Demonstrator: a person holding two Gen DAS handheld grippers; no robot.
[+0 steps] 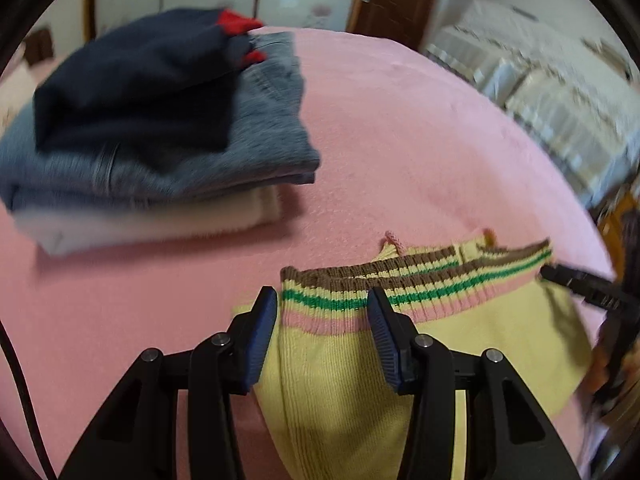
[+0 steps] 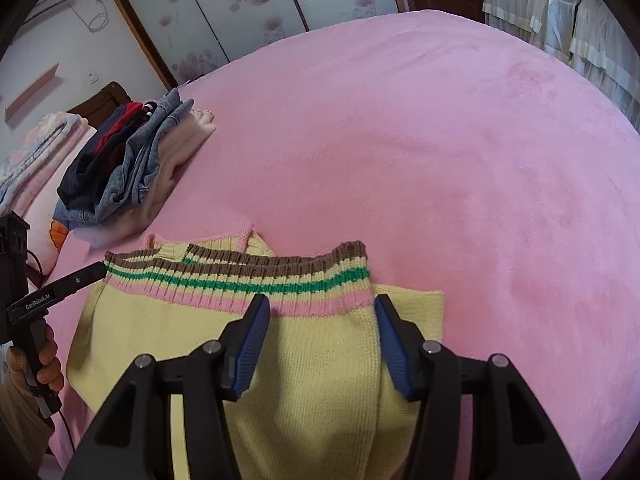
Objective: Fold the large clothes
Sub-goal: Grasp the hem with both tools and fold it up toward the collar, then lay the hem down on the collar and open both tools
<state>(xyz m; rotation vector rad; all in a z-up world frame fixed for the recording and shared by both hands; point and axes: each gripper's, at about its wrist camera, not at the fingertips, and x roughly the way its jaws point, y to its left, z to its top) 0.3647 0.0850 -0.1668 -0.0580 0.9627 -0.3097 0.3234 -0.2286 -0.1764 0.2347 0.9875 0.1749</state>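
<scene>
A yellow knit sweater (image 1: pixel 348 376) with a brown, green and pink striped hem (image 1: pixel 400 280) lies on the pink bed (image 1: pixel 400 140); it also shows in the right wrist view (image 2: pixel 312 360). My left gripper (image 1: pixel 322 312) is open, its jaws standing either side of the hem's left end, just above the cloth. My right gripper (image 2: pixel 322 316) is open over the hem's right end (image 2: pixel 344 272). The right gripper's finger shows at the hem's far end in the left view (image 1: pixel 576 280). The left gripper's finger shows at the hem's left end (image 2: pixel 80 276).
A stack of folded clothes (image 1: pixel 160 132), navy on grey on white, lies on the bed to the left; it also shows in the right wrist view (image 2: pixel 132 168). Pillows (image 2: pixel 36 152) lie at the headboard. A wardrobe (image 2: pixel 240 12) and a covered shelf (image 2: pixel 560 20) stand beyond.
</scene>
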